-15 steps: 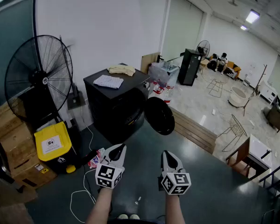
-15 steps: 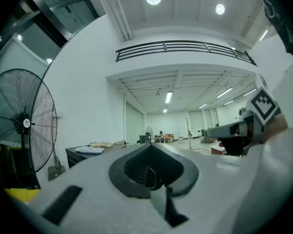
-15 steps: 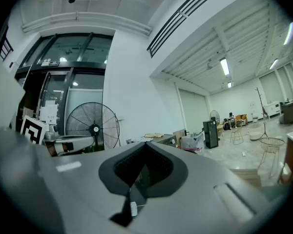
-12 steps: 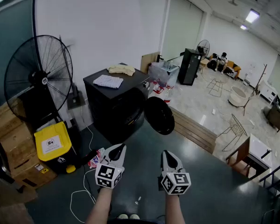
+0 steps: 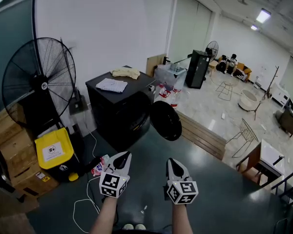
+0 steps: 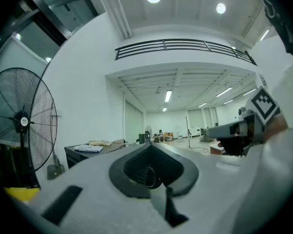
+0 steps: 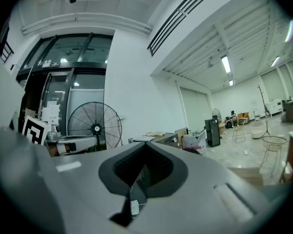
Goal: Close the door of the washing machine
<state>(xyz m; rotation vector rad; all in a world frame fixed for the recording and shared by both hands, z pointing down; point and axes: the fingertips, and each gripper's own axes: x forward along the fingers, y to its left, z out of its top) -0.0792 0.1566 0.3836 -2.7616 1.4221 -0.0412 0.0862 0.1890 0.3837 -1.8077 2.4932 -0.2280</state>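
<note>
The black washing machine [image 5: 118, 110] stands by the white wall, a little way ahead of me. Its round door [image 5: 166, 121] is swung open to the right. My left gripper [image 5: 121, 159] and right gripper [image 5: 171, 164] are held side by side, low and level, well short of the machine and touching nothing. Both have their jaws shut with nothing between them. In the left gripper view the left gripper [image 6: 149, 146] points past the machine's top [image 6: 94, 148]. In the right gripper view the right gripper [image 7: 145, 144] points toward the machine [image 7: 161, 138].
A big standing fan [image 5: 39, 79], a yellow bin [image 5: 52, 152] and cardboard boxes [image 5: 7, 130] stand left of the machine. White cables [image 5: 87, 201] lie on the floor. Folded cloths [image 5: 113, 85] rest on the machine. A wooden step [image 5: 202, 135] runs to the right.
</note>
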